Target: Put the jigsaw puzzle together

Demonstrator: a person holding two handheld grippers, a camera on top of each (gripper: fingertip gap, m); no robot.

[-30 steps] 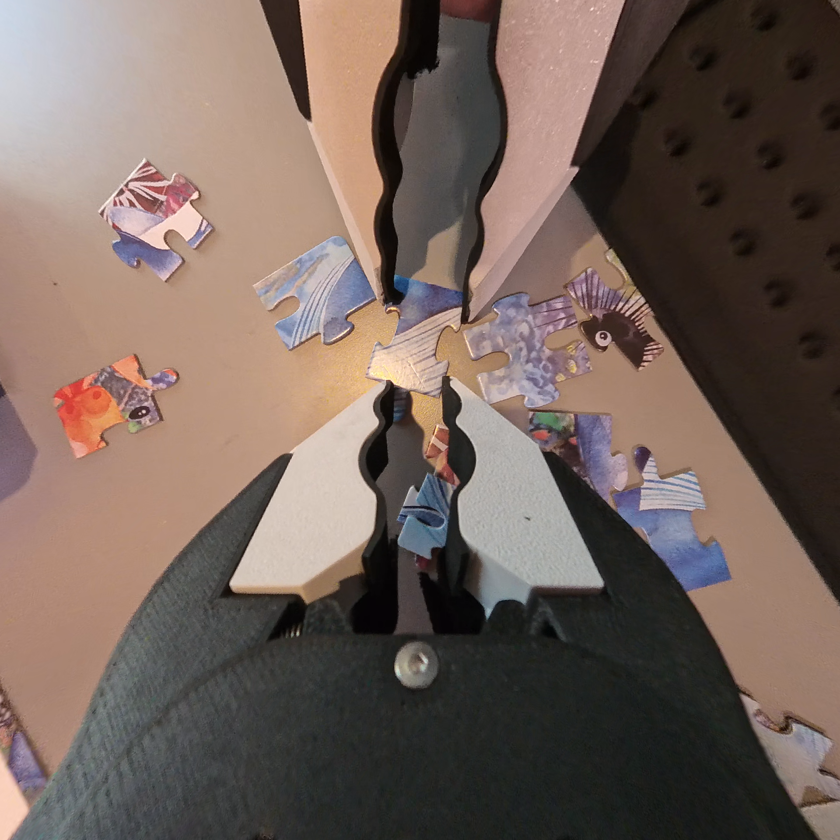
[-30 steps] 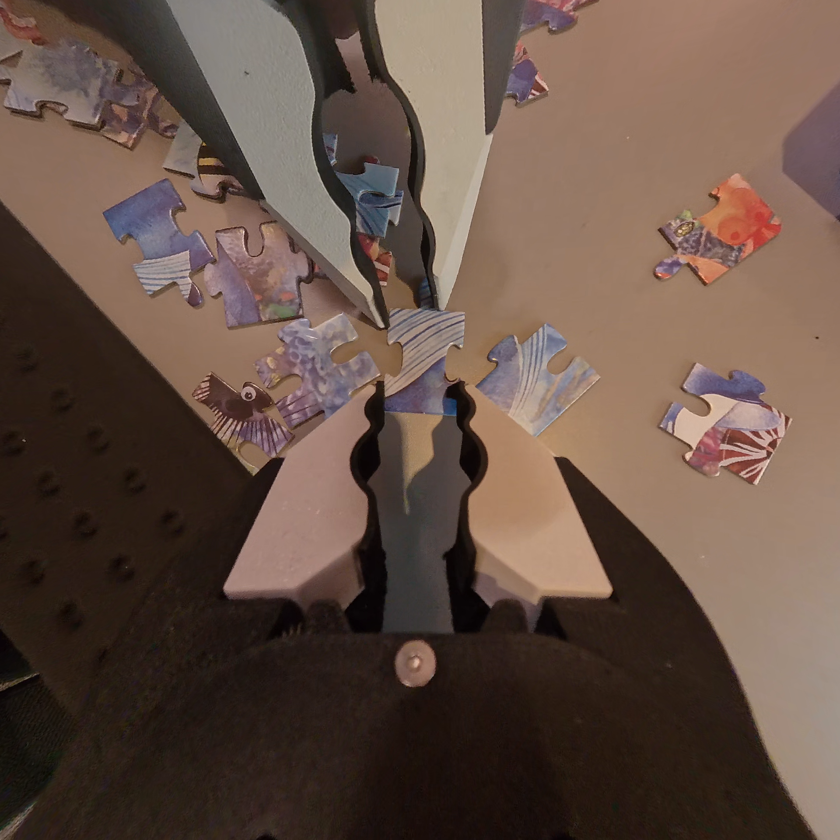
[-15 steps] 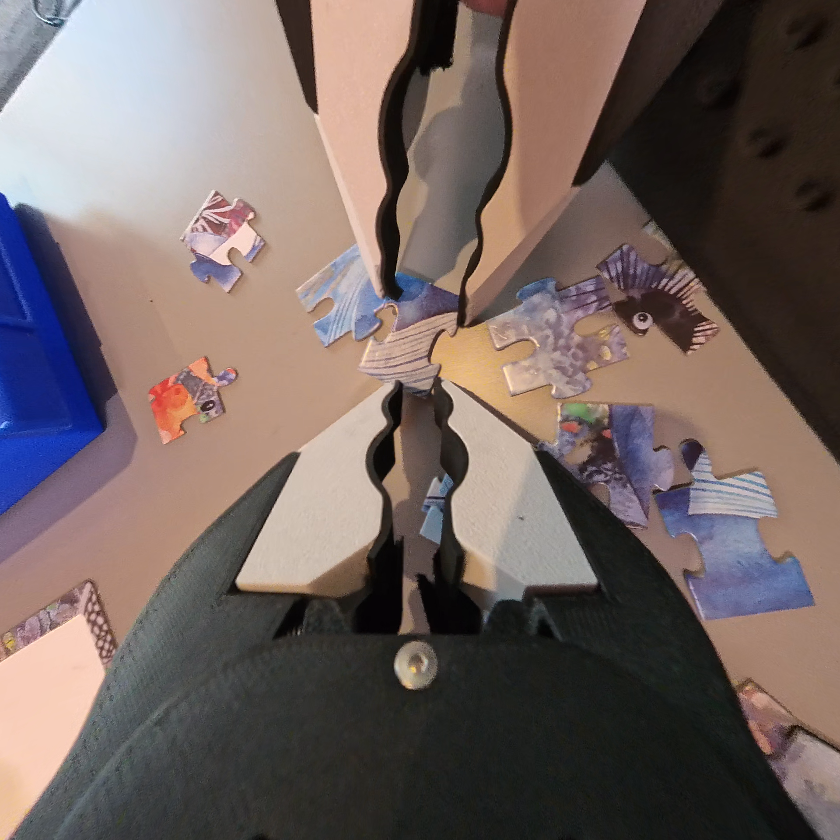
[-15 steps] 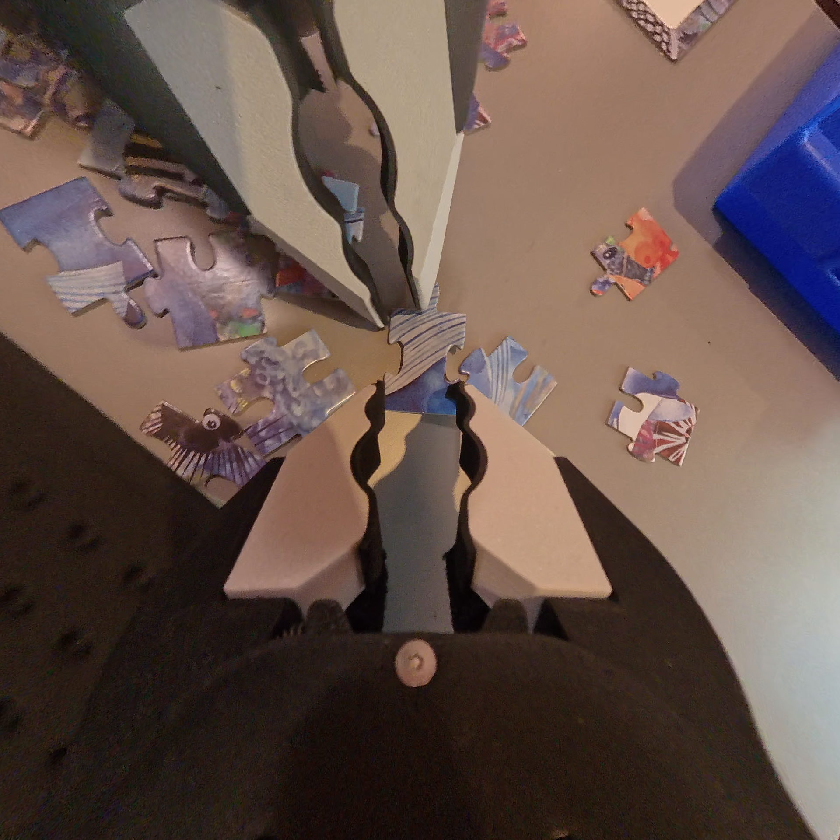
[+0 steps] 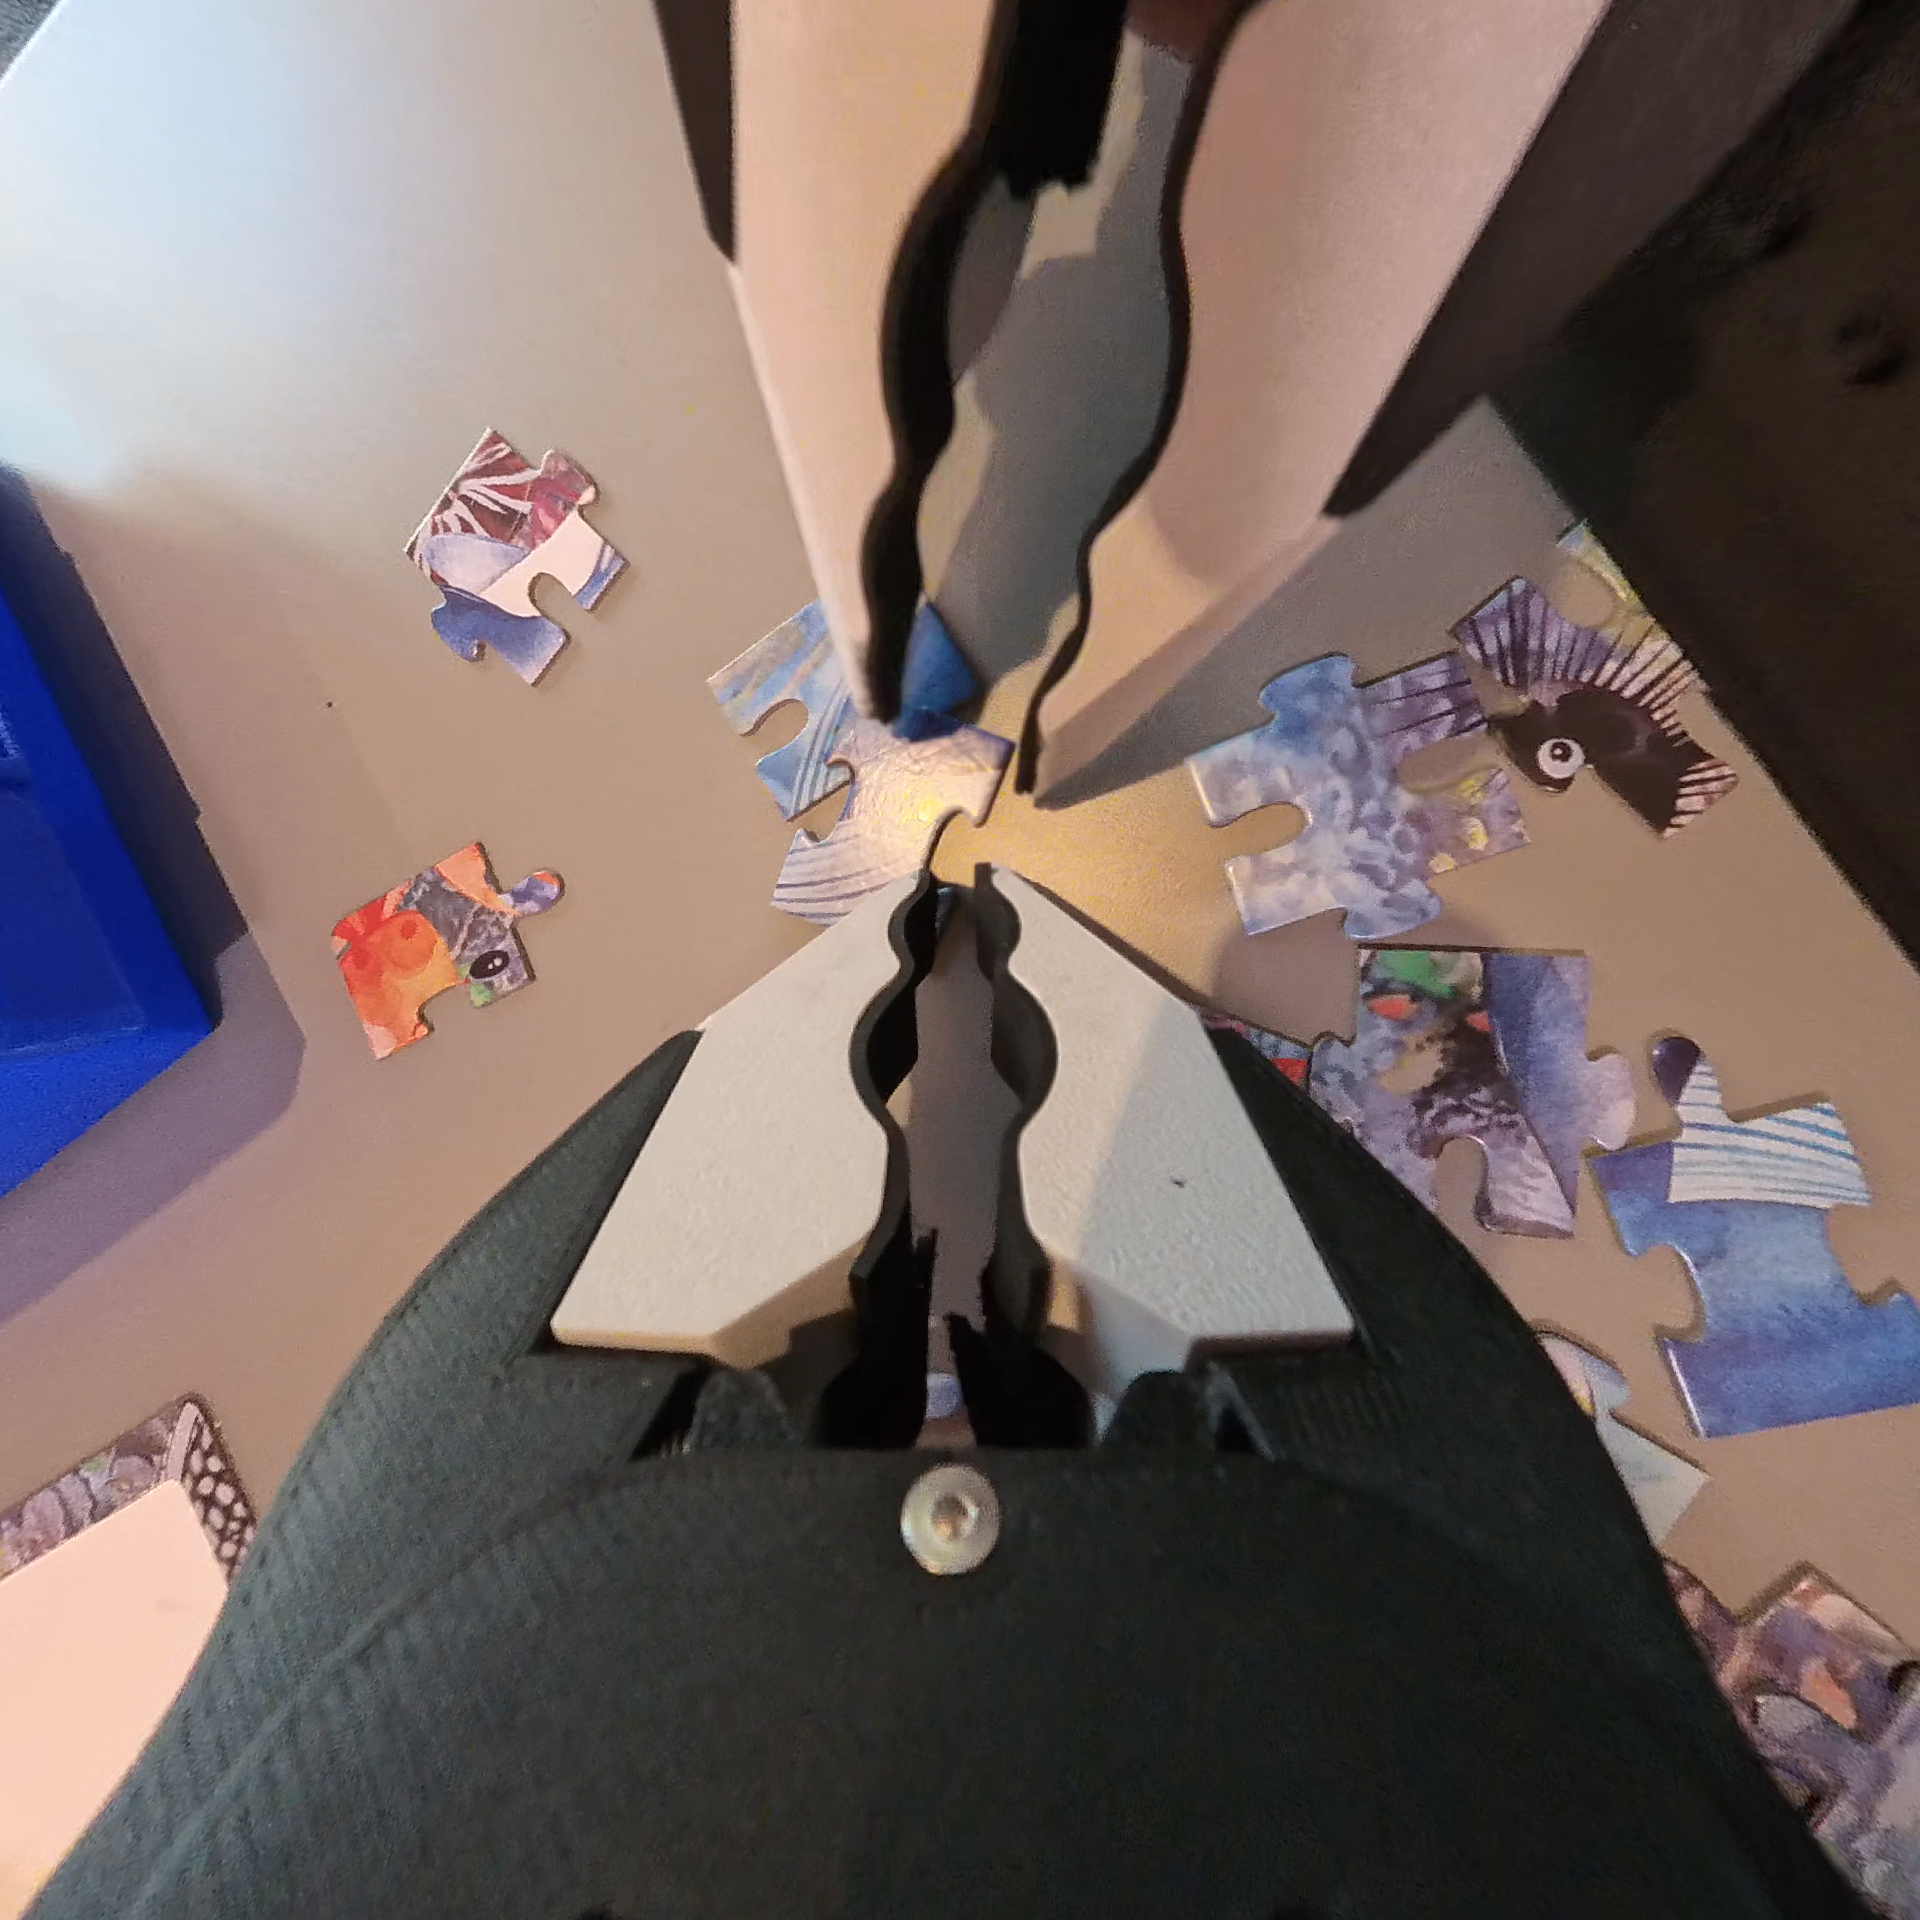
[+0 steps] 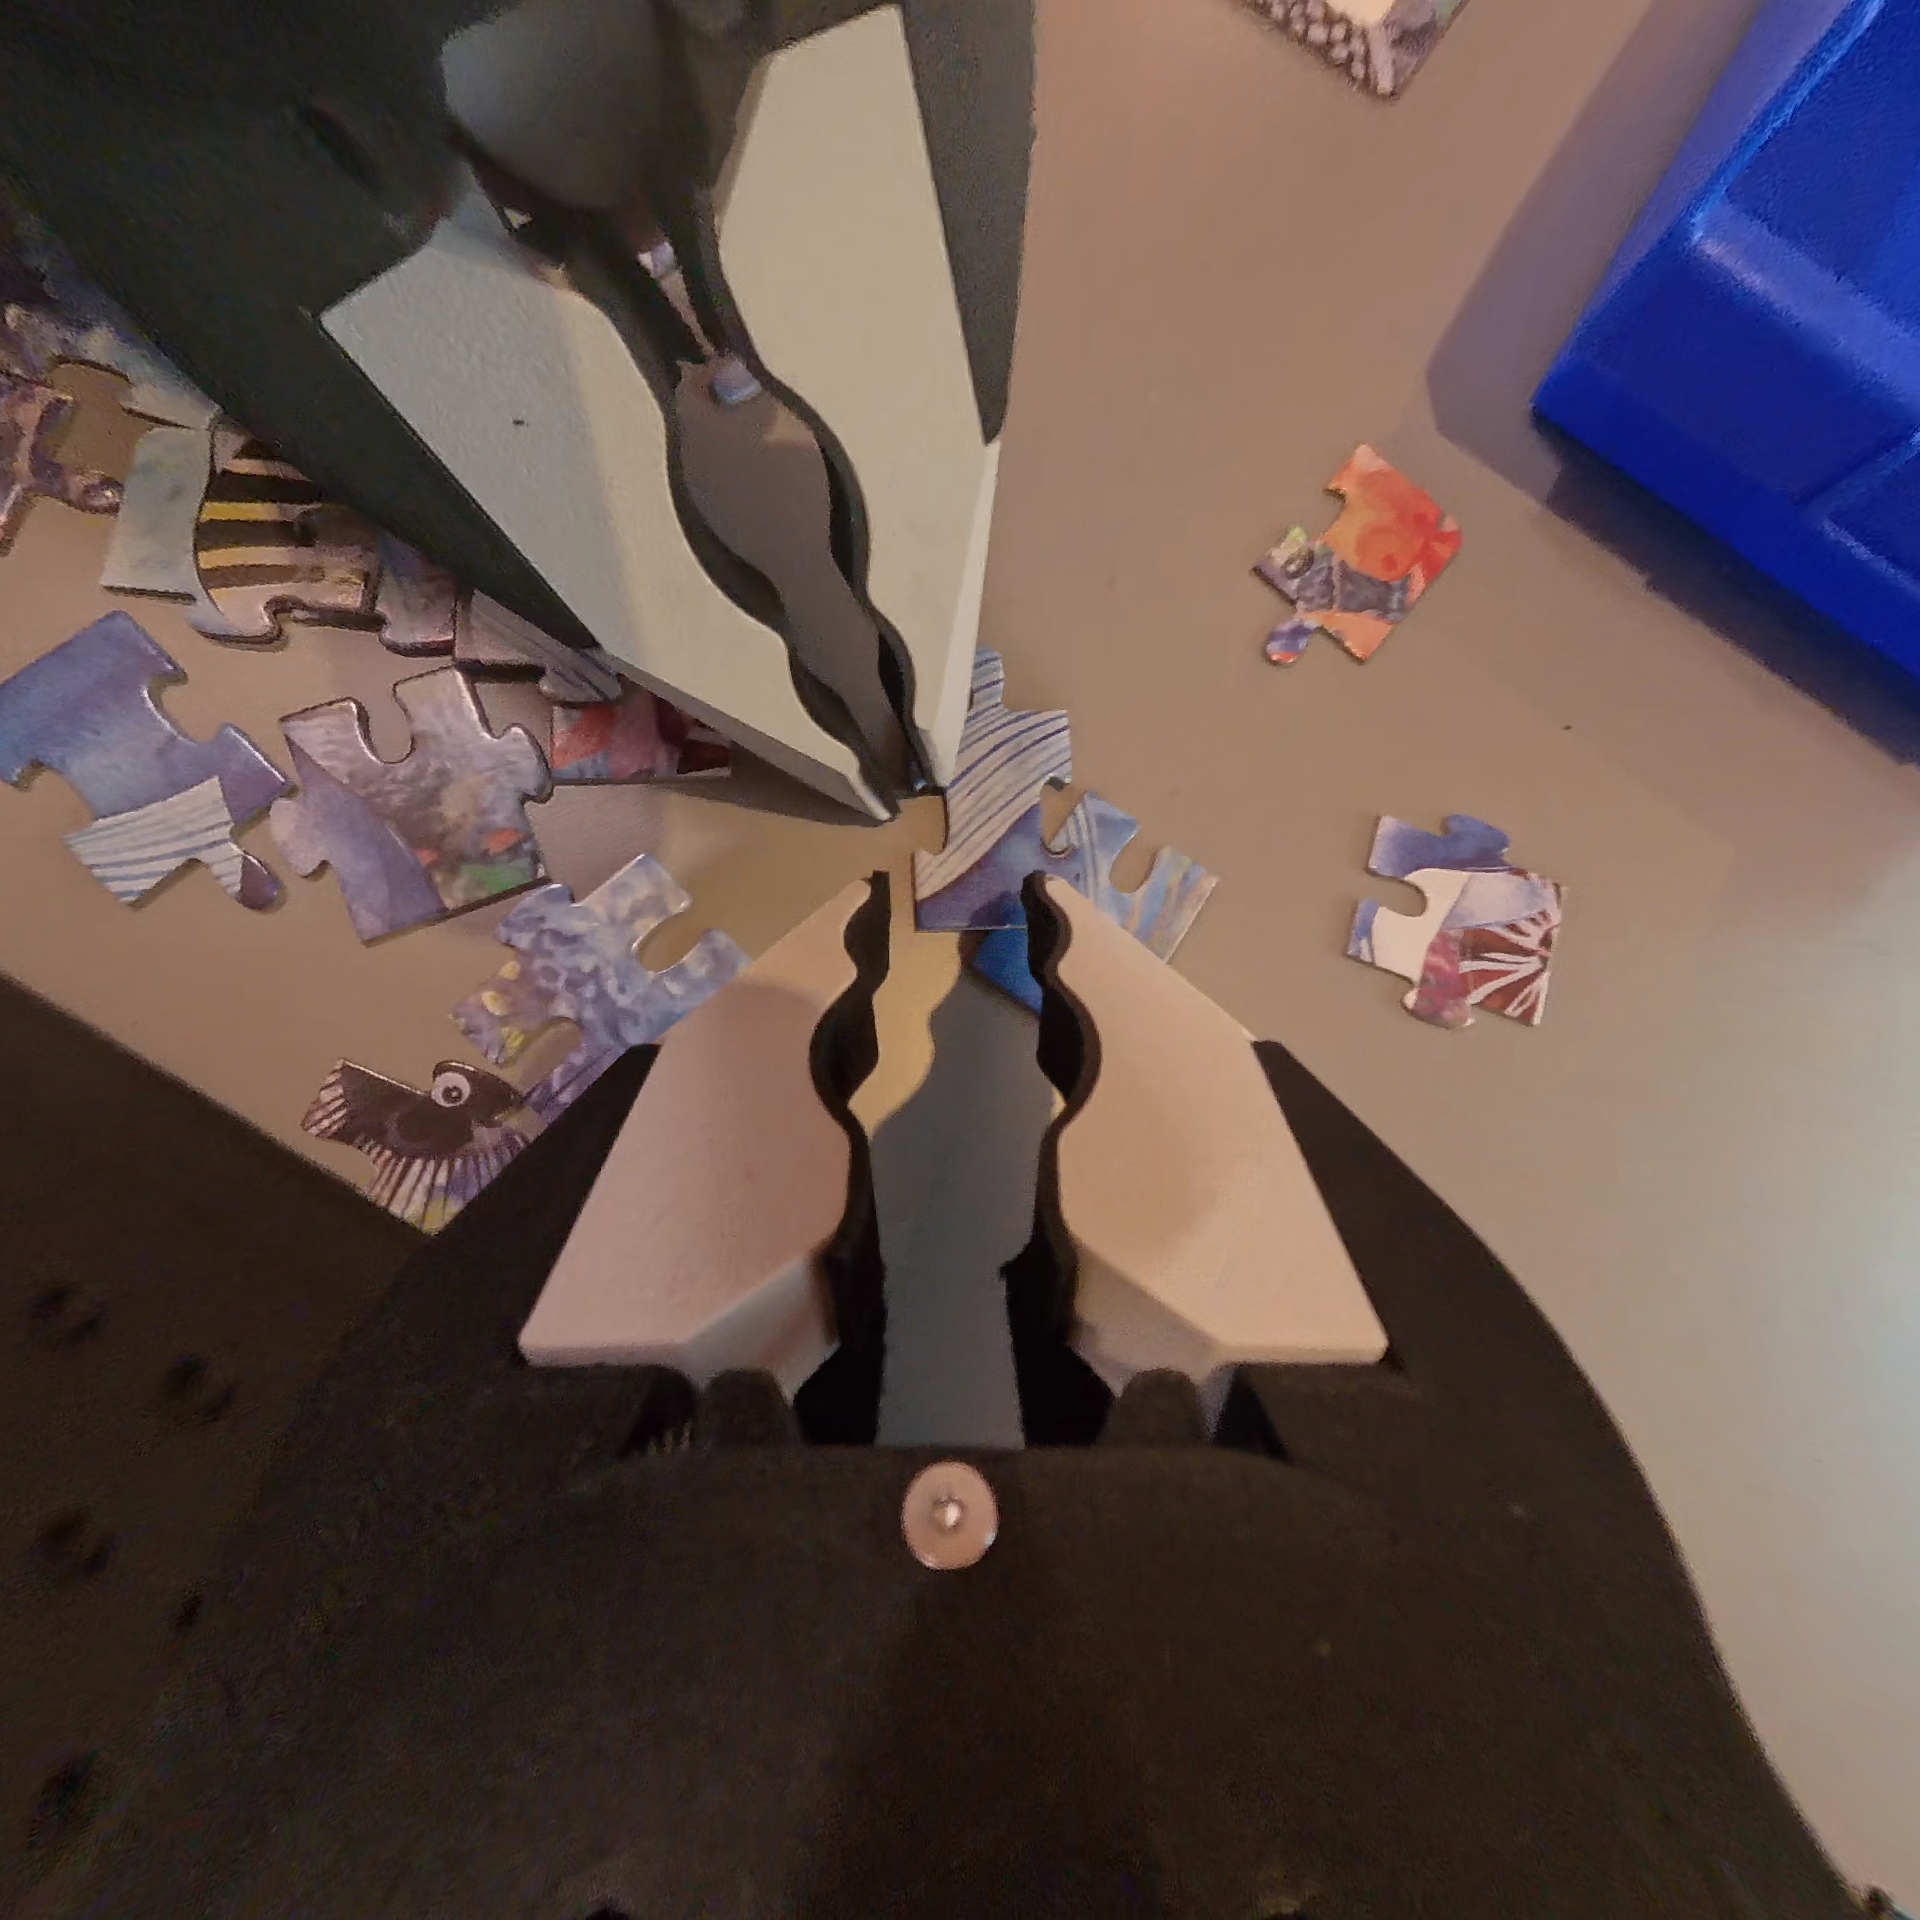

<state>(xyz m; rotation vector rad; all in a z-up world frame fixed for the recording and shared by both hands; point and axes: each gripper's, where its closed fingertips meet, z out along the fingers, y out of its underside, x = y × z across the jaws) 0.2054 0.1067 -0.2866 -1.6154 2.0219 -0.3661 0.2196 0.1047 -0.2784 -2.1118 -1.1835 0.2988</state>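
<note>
The left gripper (image 5: 956, 883) points down at the table (image 5: 260, 312), its jaws nearly pressed together with only a thin slit between the tips, just short of the striped puzzle piece (image 5: 894, 810). That piece touches a pale blue piece (image 5: 784, 696). Opposite, the right gripper (image 6: 956, 883) has its jaws spread, holding nothing. Far left, a blue bin (image 5: 73, 862); its contents are out of sight.

Blue and violet puzzle pieces on a grey-beige worktop (image 5: 312, 312)

The striped piece (image 5: 894, 805) is pale with blue lines; one piece (image 5: 431, 951) is orange-red; a fish piece (image 5: 1590, 727) is black with violet stripes; the bin (image 6: 1766, 312) is bright blue.
</note>
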